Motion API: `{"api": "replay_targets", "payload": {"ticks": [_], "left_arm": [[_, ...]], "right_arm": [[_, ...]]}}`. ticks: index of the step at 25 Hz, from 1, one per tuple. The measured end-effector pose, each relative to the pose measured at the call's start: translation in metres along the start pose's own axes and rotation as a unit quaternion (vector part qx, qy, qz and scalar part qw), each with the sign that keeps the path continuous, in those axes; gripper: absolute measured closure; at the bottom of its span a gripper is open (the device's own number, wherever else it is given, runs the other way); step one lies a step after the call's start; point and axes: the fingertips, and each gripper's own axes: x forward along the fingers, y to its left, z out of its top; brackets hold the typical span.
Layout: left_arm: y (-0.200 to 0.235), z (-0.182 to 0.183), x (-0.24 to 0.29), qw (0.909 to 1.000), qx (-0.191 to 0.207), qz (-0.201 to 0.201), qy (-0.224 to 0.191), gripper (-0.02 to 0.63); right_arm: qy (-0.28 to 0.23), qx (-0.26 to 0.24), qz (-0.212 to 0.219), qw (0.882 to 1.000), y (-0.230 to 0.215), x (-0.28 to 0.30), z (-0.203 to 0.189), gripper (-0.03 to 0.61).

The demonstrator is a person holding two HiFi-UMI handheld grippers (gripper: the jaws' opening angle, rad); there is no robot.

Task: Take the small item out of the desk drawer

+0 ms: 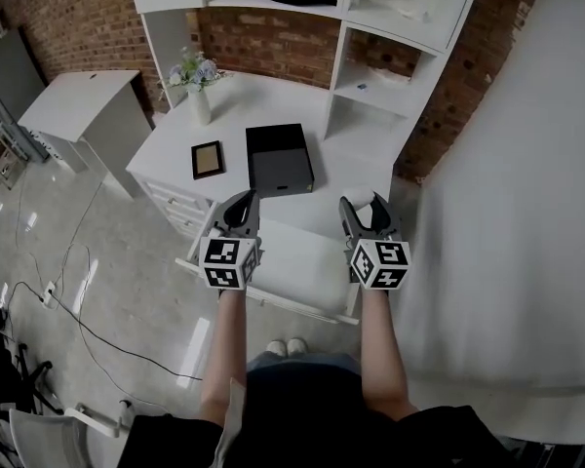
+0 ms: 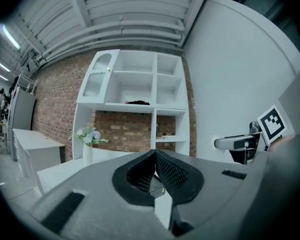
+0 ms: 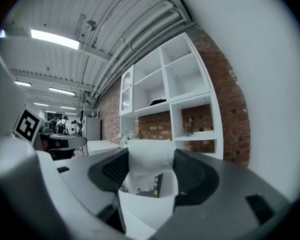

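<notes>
Lower centre: right gripper [image 1: 367, 211] clamped on white wad [image 3: 146, 160], over open drawer [image 1: 302, 266]. Left gripper [image 1: 242, 205] alongside at its left, jaws pressed together. Farther up, mid-frame on desk [image 1: 273, 100]: black box [image 1: 279, 157], frame [image 1: 208, 159], vase [image 1: 199, 100].

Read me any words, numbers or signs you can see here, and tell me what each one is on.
No readable words or numbers anywhere.
Cubes on the left tool and right tool: black-and-white square patterns, no letters.
The framed picture: too small to read.
The crumpled white tissue in the right tool: blank.
</notes>
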Motion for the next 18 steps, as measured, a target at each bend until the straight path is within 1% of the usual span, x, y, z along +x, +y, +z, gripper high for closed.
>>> {"api": "replay_targets", "payload": {"ticks": [10, 18], "left_arm": [[-0.011, 0.001, 0.000, 0.9999, 0.006, -0.014, 0.002, 0.604], [-0.013, -0.005, -0.002, 0.9998, 0.006, -0.018, 0.008, 0.604]], "right_arm": [[-0.008, 0.010, -0.020, 1.000, -0.008, -0.013, -0.003, 0.311], [-0.004, 0.008, -0.019, 1.000, -0.006, -0.013, -0.006, 0.311]]}}
